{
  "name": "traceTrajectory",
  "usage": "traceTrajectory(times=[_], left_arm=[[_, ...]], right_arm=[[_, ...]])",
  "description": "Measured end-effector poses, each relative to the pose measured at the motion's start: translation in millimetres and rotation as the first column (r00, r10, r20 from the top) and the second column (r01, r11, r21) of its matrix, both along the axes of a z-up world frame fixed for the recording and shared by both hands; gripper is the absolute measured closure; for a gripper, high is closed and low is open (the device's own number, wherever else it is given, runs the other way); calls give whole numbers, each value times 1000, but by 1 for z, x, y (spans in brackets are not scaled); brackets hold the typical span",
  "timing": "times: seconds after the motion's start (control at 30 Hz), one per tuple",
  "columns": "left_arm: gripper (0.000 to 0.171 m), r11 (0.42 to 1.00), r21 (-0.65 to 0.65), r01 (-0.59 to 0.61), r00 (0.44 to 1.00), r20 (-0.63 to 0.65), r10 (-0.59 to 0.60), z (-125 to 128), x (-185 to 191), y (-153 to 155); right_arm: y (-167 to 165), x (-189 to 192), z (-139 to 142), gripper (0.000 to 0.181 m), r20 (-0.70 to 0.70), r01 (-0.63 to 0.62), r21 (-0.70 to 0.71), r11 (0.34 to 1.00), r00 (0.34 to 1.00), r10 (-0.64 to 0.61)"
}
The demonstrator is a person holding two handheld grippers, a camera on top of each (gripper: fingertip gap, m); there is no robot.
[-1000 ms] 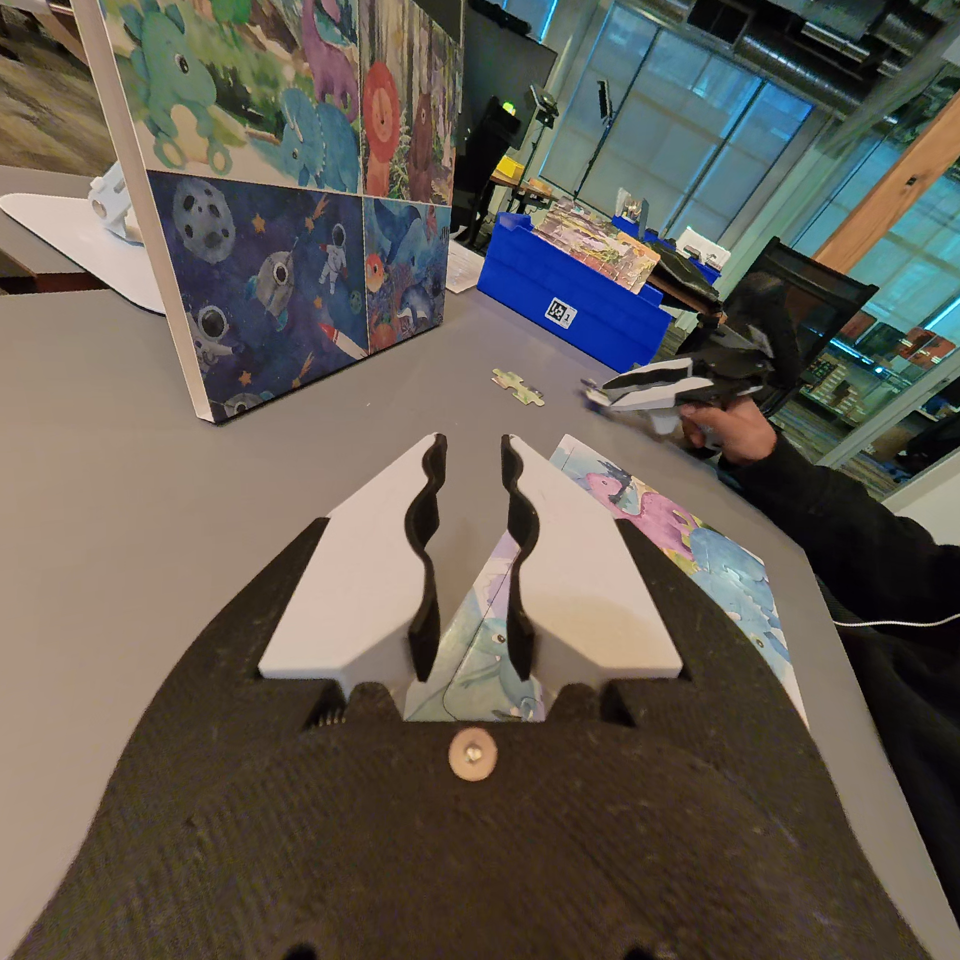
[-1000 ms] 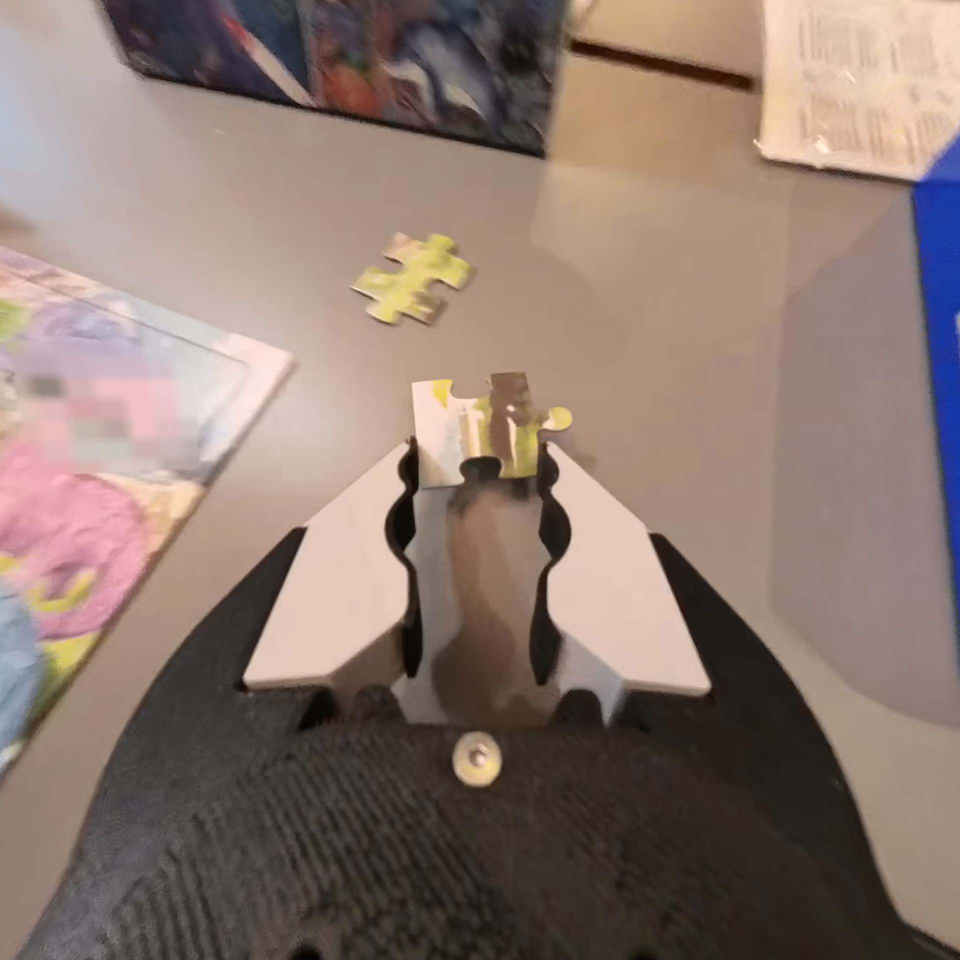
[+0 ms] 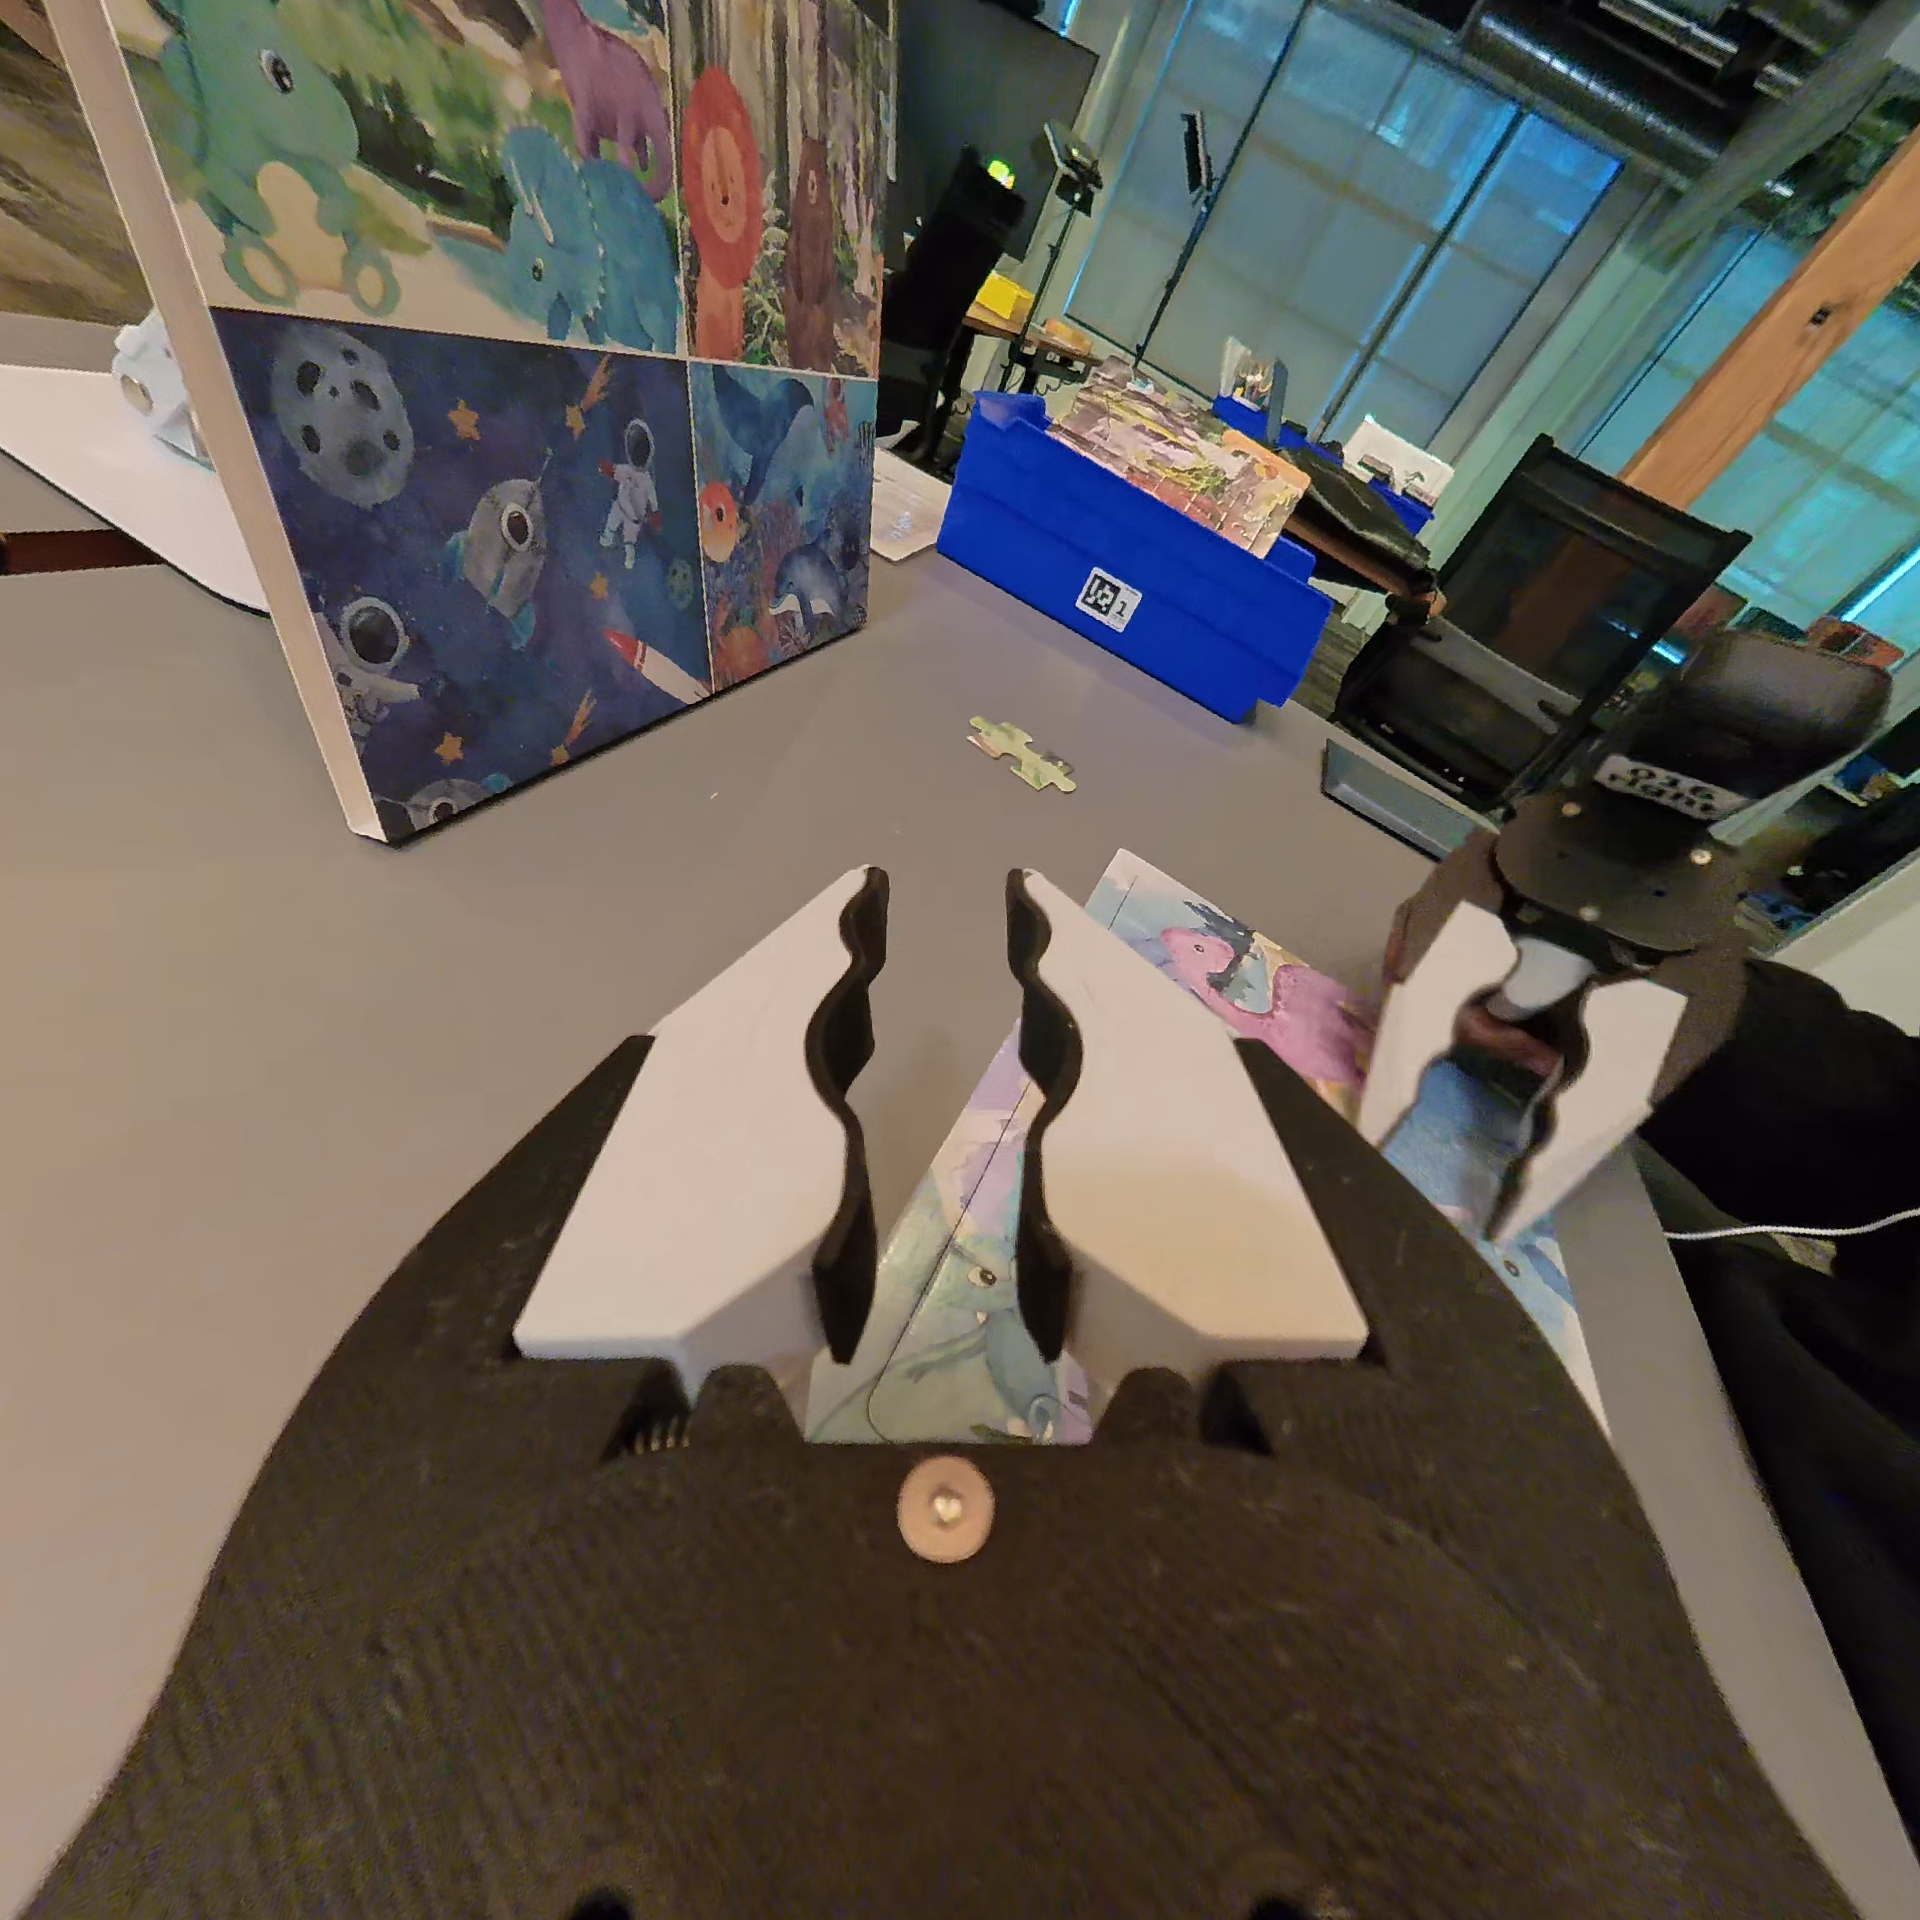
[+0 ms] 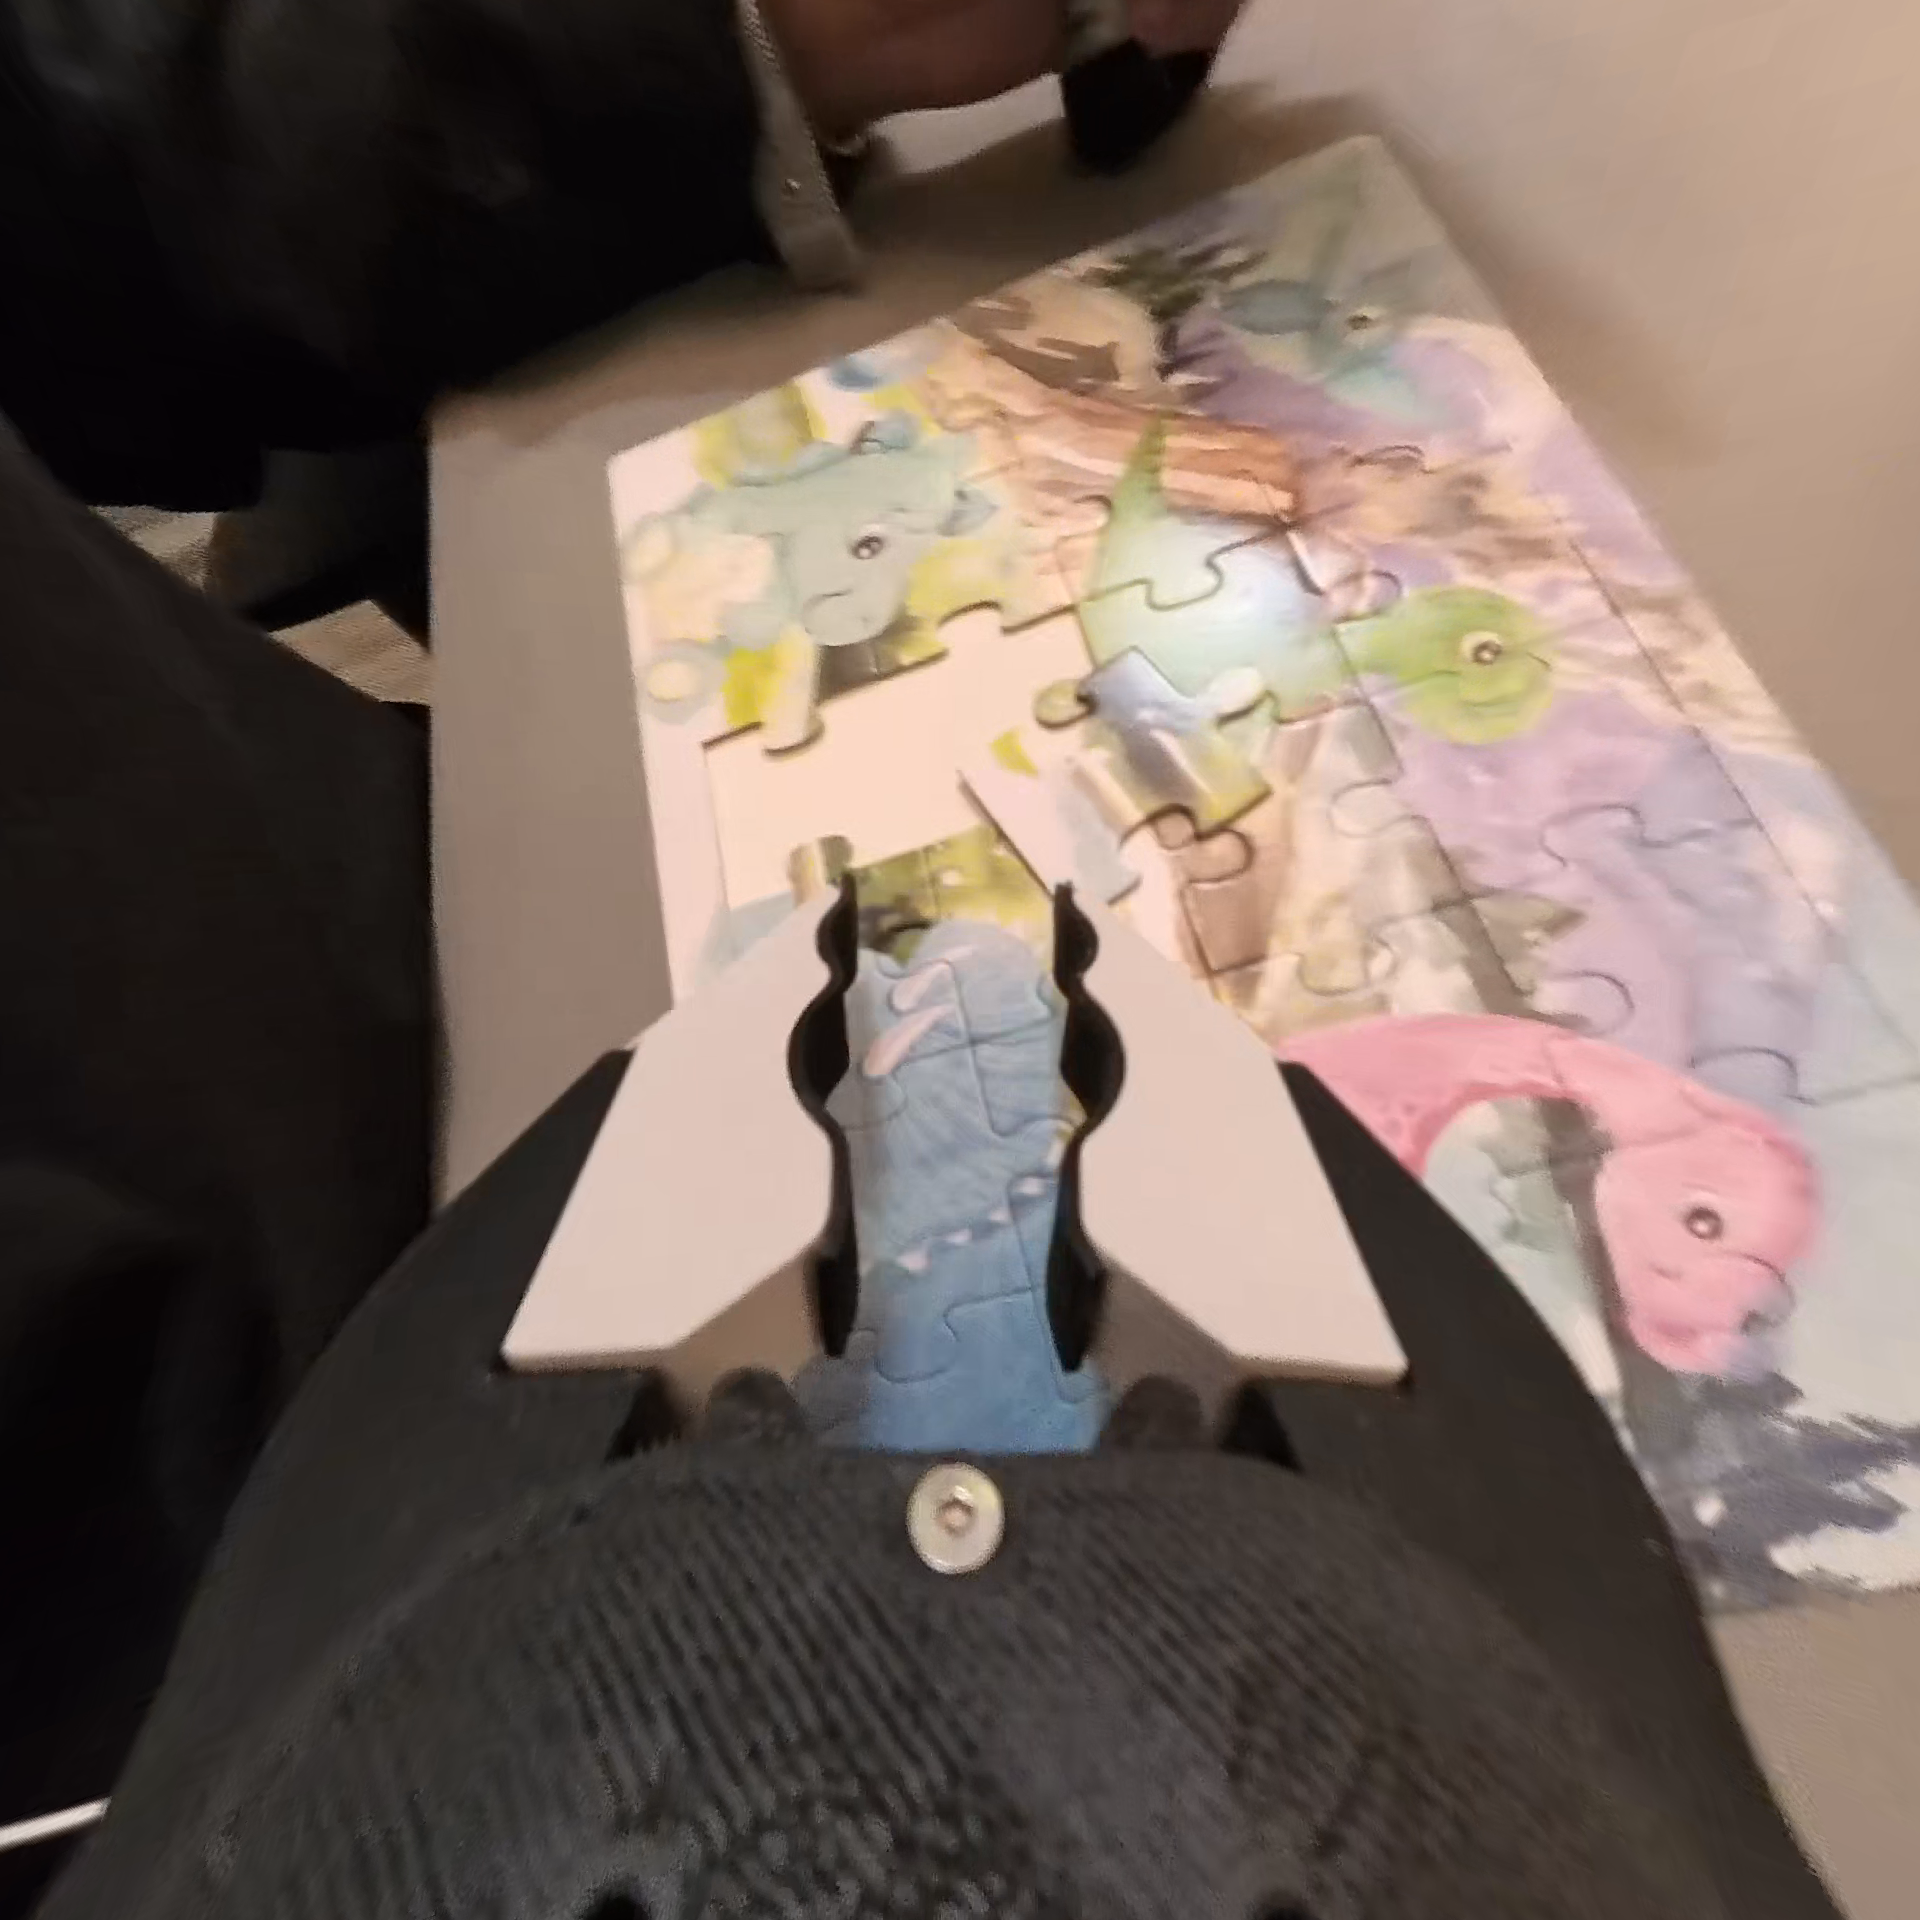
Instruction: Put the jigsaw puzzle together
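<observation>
Grey table (image 4: 1714, 208), pastel dinosaur puzzle (image 4: 1455, 790), gapped

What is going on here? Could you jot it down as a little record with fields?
Surface: grey table
Puzzle: dinosaur jigsaw puzzle, flat, mostly assembled, with a bare white gap near one edge
Right gripper: shut on a green puzzle piece, over that gap
Left gripper: open, empty, above a puzzle corner
Loose piece: one, on the table beyond the puzzle
Also there: upright picture box, blue bin
</observation>
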State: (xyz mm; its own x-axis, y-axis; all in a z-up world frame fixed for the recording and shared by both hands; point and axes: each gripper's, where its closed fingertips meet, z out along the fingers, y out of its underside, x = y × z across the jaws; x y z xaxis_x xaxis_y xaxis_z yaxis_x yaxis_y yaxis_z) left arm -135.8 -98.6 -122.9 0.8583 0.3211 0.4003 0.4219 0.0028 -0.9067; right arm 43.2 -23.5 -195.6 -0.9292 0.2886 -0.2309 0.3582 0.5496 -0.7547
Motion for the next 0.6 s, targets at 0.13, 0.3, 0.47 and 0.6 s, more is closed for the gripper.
traceTrajectory(times=[0.13,0.3,0.47,0.6], left_arm=[[150,1000,16,10,1000,12,-10,2,1,1],[150,1000,2,10,1000,5,-10,0,1,2],[148,1000,-3,7,1000,17,-7,-2,0,0],[146,1000,5,12,999,38,-12,-1,0,0]], right_arm=[[-2,-18,6,135,-133,37,18,999,991,-35],[-17,-36,1,121,-331,-97,121,988,934,132],[-19,-30,-11,126,-183,-255,163,953,941,283],[-13,-28,-10,136,-146,-261,188,947,946,290]])
